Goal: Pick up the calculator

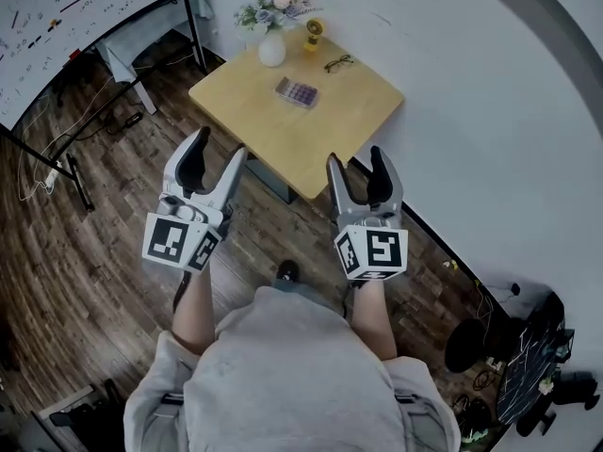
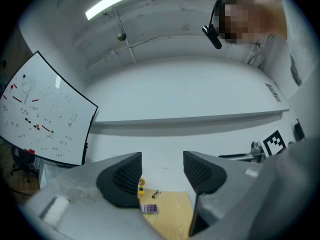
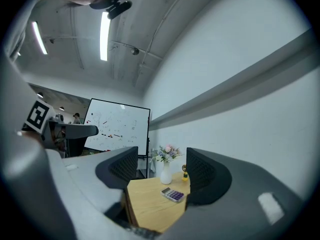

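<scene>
A small calculator [image 1: 296,91] with purple keys lies flat near the middle of a square wooden table [image 1: 349,121]. It also shows in the left gripper view, calculator [image 2: 149,208], and in the right gripper view, calculator [image 3: 173,194]. My left gripper [image 1: 218,153] is held over the floor, short of the table's near edge, jaws open and empty. My right gripper [image 1: 356,170] hangs level with it, close to the table's near corner, open and empty too. Both point toward the table.
On the table's far side stand a white vase of flowers [image 1: 271,28], a small yellow figure [image 1: 313,33] and a pair of glasses [image 1: 338,62]. A whiteboard on a stand [image 1: 57,26] is at the left, a white wall [image 1: 490,130] at the right. The floor is dark wood.
</scene>
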Tool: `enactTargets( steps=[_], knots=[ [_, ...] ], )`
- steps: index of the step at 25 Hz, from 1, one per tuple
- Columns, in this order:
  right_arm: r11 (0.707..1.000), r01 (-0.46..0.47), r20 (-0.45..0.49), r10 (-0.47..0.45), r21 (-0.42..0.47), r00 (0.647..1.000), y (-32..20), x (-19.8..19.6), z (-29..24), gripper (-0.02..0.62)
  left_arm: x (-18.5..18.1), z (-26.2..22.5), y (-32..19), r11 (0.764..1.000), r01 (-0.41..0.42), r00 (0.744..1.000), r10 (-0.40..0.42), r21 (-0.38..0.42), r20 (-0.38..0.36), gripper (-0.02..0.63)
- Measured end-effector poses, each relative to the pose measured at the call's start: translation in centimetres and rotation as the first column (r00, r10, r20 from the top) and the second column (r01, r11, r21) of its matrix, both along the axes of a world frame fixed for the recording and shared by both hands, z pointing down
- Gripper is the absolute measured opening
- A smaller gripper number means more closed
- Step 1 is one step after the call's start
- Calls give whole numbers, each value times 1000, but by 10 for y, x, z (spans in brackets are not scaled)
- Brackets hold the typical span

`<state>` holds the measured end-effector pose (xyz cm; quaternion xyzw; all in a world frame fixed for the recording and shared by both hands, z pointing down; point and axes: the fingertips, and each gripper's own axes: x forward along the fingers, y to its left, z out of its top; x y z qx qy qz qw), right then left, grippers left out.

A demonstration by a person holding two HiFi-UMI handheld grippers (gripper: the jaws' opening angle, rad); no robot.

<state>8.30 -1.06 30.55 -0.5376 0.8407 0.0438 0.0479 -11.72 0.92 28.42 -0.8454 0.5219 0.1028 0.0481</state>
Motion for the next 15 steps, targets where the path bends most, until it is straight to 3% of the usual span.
enactTargets(
  steps=[15],
  knots=[
    [999,52,7,-52,14,999,-90,14,-4,293,16,-8,-78,999,39,999,-39,34,8,255]
  ],
)
